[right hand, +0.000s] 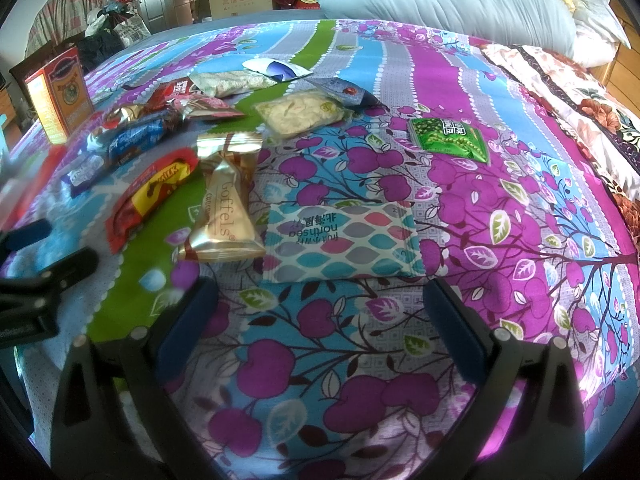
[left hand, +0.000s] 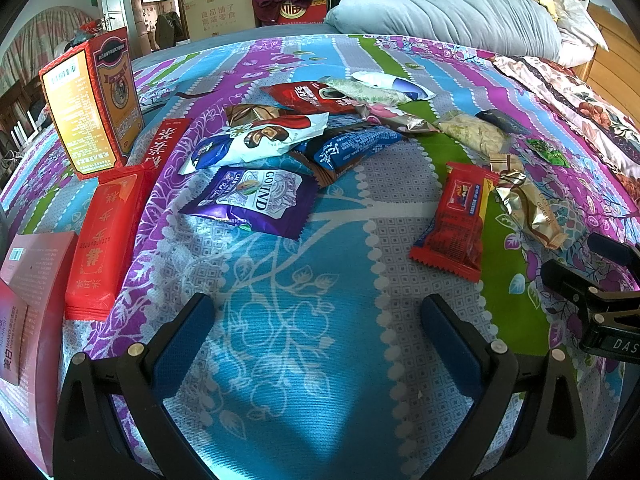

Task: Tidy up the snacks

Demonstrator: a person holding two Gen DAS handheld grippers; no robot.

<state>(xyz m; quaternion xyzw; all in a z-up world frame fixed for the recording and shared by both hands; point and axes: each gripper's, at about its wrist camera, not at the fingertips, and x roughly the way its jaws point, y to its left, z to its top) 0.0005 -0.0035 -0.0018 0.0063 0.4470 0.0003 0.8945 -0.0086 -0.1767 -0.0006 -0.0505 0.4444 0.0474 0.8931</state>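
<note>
Snacks [left hand: 276, 148] lie scattered on bedsheet [left hand: 304, 320]; left claw [left hand: 320, 332] & right claw [right hand: 320, 312] both wide, empty.

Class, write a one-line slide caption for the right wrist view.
Open right gripper hovers over a floral bedspread, facing a patterned packet among scattered snacks.

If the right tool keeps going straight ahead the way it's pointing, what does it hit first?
Most likely the northsea packet, lying flat on the bedspread just beyond the open right tool. Height above the bed is hard to judge, so it might pass over.
</note>
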